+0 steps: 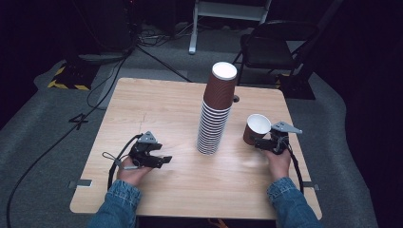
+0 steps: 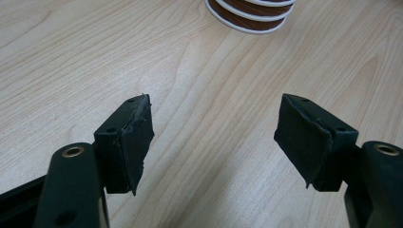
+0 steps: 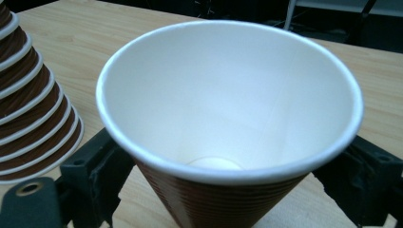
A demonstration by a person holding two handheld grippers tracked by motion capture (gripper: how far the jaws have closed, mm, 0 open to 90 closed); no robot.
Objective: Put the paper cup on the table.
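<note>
A tall stack of upside-down brown paper cups (image 1: 216,114) stands at the middle of the wooden table (image 1: 157,104). To its right my right gripper (image 1: 260,142) is shut on a single brown paper cup (image 1: 256,127), mouth up and white inside. In the right gripper view that cup (image 3: 228,95) sits between the jaws of the gripper (image 3: 218,190), with the stack (image 3: 28,104) at the left. My left gripper (image 1: 166,160) rests low at the left of the stack, open, nothing between its jaws. In the left gripper view the gripper (image 2: 214,137) faces the stack's base (image 2: 252,12).
A black folding chair (image 1: 271,47) stands past the table's far right corner. Cables (image 1: 95,85) run over the grey floor at the left, and a white frame leg (image 1: 194,33) stands behind the table. Bare wood lies in front of the stack.
</note>
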